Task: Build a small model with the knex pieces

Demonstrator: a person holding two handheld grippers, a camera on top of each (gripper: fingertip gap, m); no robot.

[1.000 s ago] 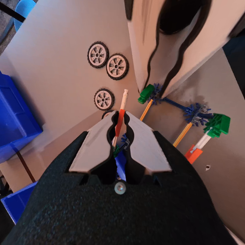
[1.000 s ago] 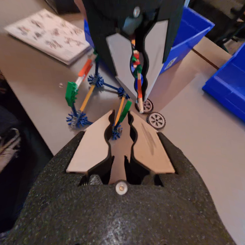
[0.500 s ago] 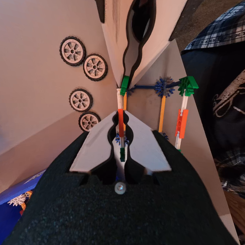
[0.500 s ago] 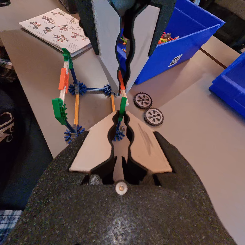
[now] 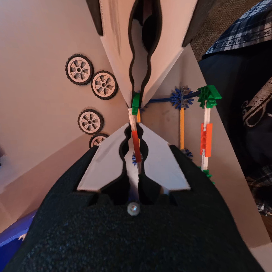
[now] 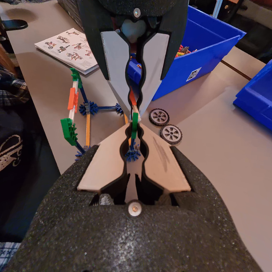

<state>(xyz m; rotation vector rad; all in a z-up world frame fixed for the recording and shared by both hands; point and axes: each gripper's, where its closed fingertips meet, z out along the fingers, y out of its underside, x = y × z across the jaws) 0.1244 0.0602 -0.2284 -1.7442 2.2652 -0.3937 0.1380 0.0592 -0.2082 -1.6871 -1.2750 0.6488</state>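
Beside the toy frame (image 6: 88, 108) on the bench (image 6: 206, 147), the left gripper (image 5: 133, 125) has its fingers clamped on a white rod (image 5: 131, 117) with an orange sleeve (image 5: 136, 145), while the right gripper (image 6: 134, 125) pinches the frame's green connector (image 6: 134, 125), near two wheels (image 6: 159, 117).

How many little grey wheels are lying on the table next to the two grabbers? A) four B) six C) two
A, because the left wrist view shows four grey wheels lying flat on the table, the fourth one partly hidden behind the left gripper.
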